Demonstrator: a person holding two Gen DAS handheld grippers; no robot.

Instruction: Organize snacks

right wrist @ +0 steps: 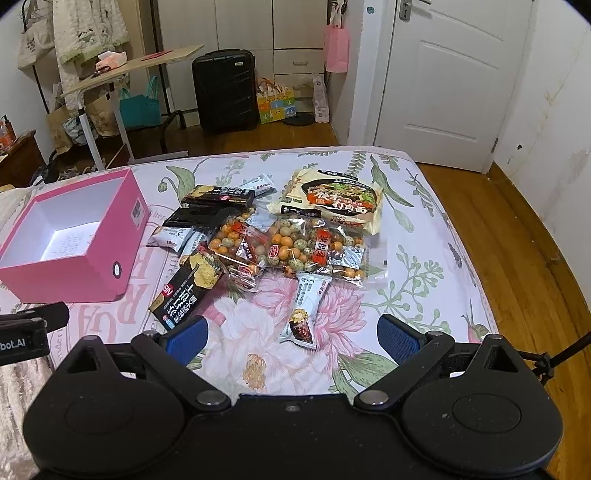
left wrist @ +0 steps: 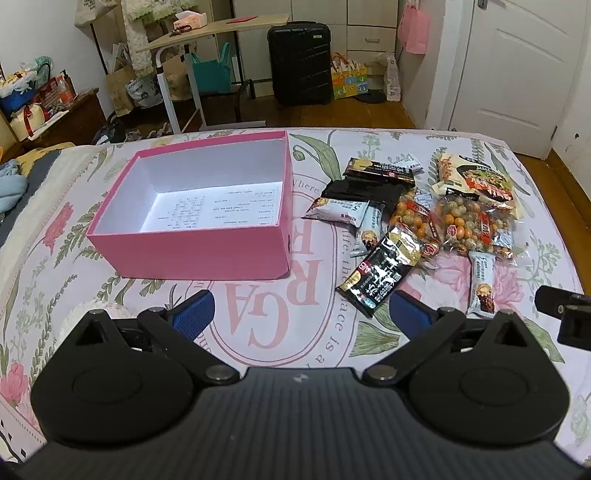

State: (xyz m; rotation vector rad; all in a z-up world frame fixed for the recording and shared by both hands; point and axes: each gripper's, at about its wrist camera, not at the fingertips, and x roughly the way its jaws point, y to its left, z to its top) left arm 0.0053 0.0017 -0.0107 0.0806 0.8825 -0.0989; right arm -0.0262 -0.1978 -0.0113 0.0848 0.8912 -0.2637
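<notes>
An open pink box with a white inside stands on the bed, holding only a printed sheet; it also shows in the right wrist view. A pile of snacks lies to its right: a black cracker pack, clear bags of coated peanuts, a noodle pack, grey snack bars. My left gripper is open and empty, near the box's front. My right gripper is open and empty, just in front of a grey bar.
The floral bedsheet covers the bed; its right edge drops to a wooden floor. Beyond the far edge stand a black suitcase, a side table, bags and a white door.
</notes>
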